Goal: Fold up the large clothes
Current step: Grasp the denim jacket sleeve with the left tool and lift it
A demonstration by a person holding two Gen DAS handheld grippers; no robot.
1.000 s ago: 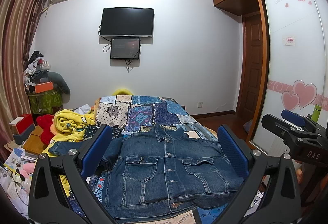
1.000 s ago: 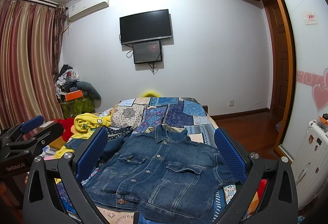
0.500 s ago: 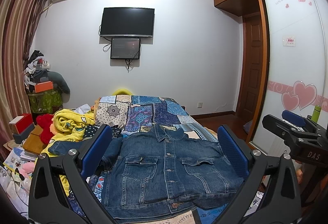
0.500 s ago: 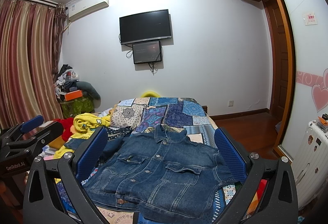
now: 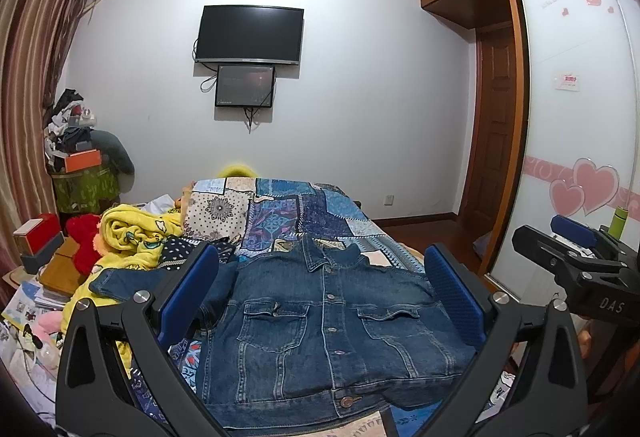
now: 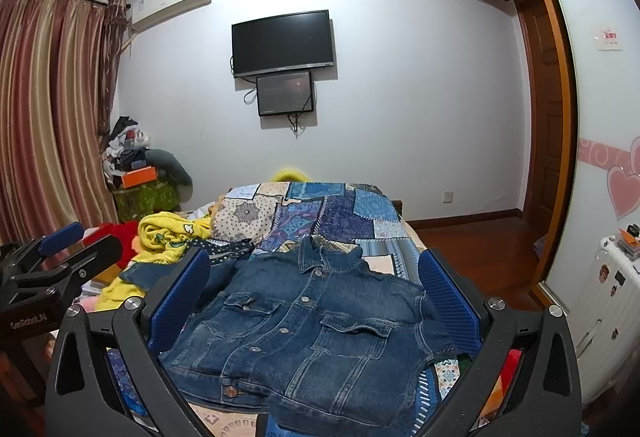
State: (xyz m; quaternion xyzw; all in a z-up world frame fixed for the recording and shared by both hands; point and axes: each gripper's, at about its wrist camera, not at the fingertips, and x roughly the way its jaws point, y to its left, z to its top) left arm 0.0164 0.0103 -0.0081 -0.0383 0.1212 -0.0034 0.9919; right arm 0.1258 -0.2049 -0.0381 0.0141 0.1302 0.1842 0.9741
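Observation:
A dark blue denim jacket [image 5: 320, 329] lies front up and buttoned on the patchwork bedspread [image 5: 320, 213], collar toward the far wall, one sleeve stretched out to the left [image 5: 132, 281]. It also shows in the right wrist view [image 6: 316, 333]. My left gripper [image 5: 320, 301] is open and empty, held above the jacket's near hem. My right gripper [image 6: 316, 301] is open and empty, also above the near hem, to the right of the left one. Each gripper shows in the other's view, the right one [image 5: 576, 261] and the left one [image 6: 52, 269].
A yellow blanket [image 5: 132, 237] and a red plush [image 5: 82, 241] lie left of the jacket. Boxes and papers [image 5: 36, 277] crowd the left bedside. A wardrobe door [image 5: 580, 117] and a white suitcase [image 6: 604, 309] stand on the right.

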